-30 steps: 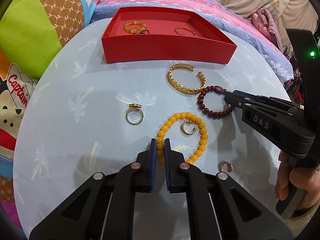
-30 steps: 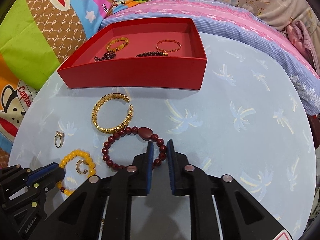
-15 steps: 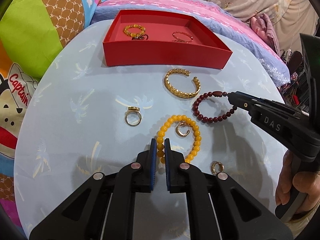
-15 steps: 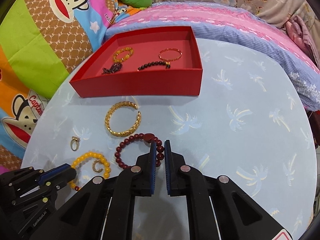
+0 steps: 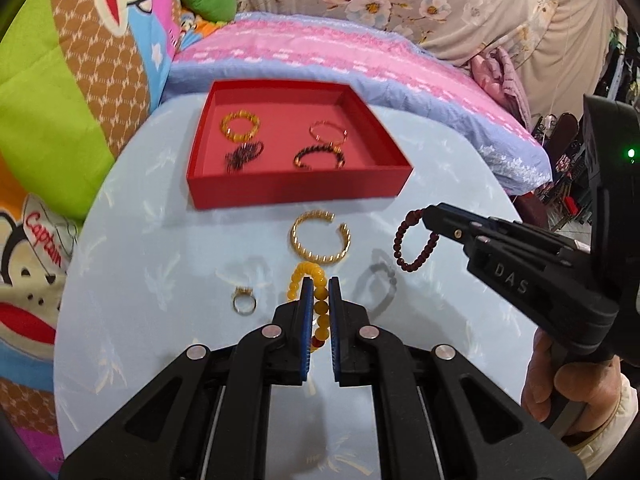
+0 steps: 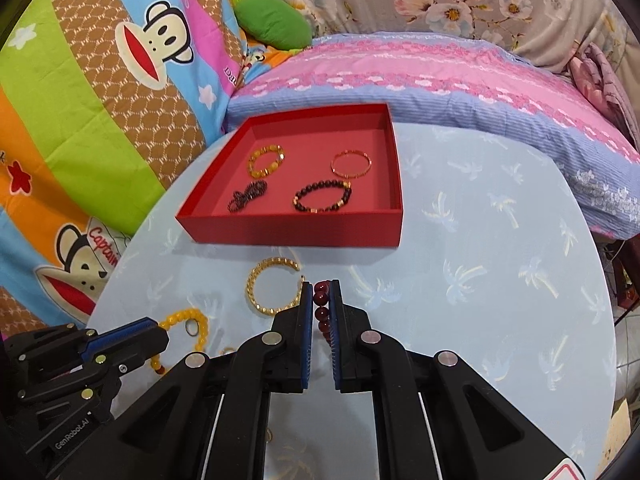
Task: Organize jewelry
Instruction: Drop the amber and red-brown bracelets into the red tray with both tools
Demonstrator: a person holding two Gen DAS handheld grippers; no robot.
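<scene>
Left claw [image 5: 319,300] pinching the yellow bead bracelet [image 5: 310,280], right claw [image 6: 321,300] pinching the dark red bead bracelet [image 5: 412,242], both clear of the worktop [image 5: 140,280]; four bracelets already in the red box [image 6: 288,226] at the far edge; gold cuff [image 5: 320,238] and ring [image 5: 244,303] left.

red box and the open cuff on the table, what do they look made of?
Red box: likely matte cardboard; thin flat walls, sharp folded corners, no shine. Open cuff: gold-coloured metal, apparently; glinting twisted ridges, rigid gap between its ends. Solid or plated, cannot tell.

Gold bangle [image 6: 274,290] between claws and red tray [image 6: 288,228].
</scene>
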